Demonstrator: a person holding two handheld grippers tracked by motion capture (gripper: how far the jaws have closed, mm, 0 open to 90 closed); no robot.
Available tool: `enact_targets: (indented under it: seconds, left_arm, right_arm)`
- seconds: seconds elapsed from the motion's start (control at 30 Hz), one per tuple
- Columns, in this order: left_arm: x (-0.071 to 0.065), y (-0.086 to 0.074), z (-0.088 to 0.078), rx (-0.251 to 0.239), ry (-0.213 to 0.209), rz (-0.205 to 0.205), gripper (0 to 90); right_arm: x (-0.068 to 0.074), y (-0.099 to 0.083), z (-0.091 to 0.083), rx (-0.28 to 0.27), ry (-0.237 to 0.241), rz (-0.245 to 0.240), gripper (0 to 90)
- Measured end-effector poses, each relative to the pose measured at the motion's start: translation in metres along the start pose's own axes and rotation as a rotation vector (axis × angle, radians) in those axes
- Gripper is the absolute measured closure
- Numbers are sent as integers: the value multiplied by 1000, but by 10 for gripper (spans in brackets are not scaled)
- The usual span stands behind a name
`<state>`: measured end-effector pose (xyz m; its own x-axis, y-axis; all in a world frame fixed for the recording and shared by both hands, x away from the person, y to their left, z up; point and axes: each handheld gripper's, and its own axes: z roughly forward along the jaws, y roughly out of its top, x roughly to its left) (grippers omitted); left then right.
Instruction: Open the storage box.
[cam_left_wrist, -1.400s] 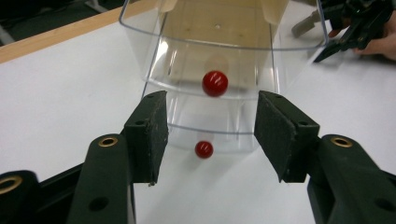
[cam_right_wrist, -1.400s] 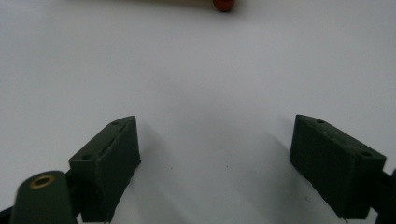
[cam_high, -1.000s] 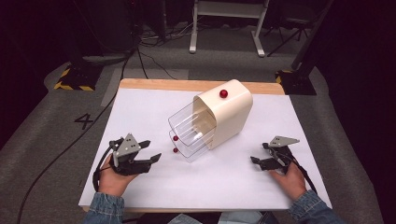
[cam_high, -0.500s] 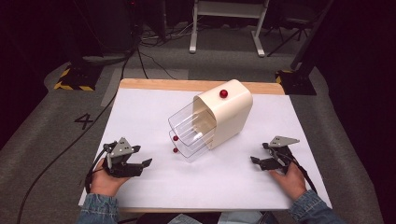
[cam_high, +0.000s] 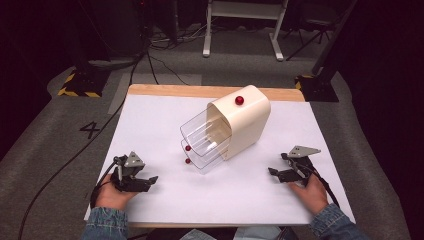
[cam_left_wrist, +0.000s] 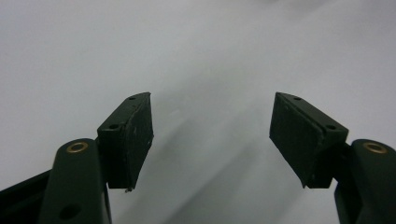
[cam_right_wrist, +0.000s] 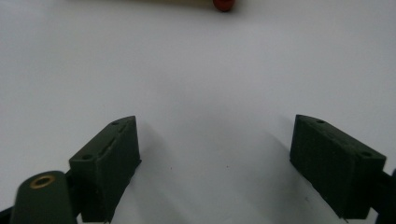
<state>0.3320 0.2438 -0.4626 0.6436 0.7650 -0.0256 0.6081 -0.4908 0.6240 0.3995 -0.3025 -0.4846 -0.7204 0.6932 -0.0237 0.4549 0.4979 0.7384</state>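
Note:
A cream drawer cabinet (cam_high: 246, 121) stands in the middle of the white table (cam_high: 150, 120), with a red knob (cam_high: 239, 100) on its upper face. Two clear drawers (cam_high: 204, 139) stick out of it toward me, each with a small red knob (cam_high: 188, 148). My left gripper (cam_high: 152, 180) rests low at the near left, pointing right. Its jaws have just been opening and now stand open, with bare table between them (cam_left_wrist: 212, 105). My right gripper (cam_high: 273, 173) sits at the near right, open and empty (cam_right_wrist: 215, 121), pointing at the cabinet; a red knob (cam_right_wrist: 224, 4) shows far ahead of it.
A bare wooden strip (cam_high: 200, 91) runs along the table's far edge. Beyond it lie grey carpet, cables (cam_high: 150, 60), a yellow-and-black striped base (cam_high: 80, 86) and a white frame's legs (cam_high: 240, 30). A "4" (cam_high: 90, 129) is marked on the floor at the left.
My left hand has sunk toward the table and drawn a little nearer to me, and its jaws look wider. The right hand and the cabinet have stayed put.

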Motion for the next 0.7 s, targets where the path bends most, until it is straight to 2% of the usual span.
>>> enact_targets:
  seconds: [0.17, 0.27, 0.33, 0.7]
  left_arm:
    - [0, -10, 4, 5, 19, -10, 283]
    - [0, -21, 4, -69, 20, -4, 263]
    - [0, -23, 5, -85, 19, -3, 257]
    - [-1, -23, 5, -81, 45, -3, 216]
  right_arm:
    - [0, 0, 0, 0, 0, 0, 159]
    - [0, 0, 0, 1, 0, 2, 159]
    - [0, 0, 0, 0, 0, 1, 160]
    - [0, 0, 0, 0, 1, 1, 160]
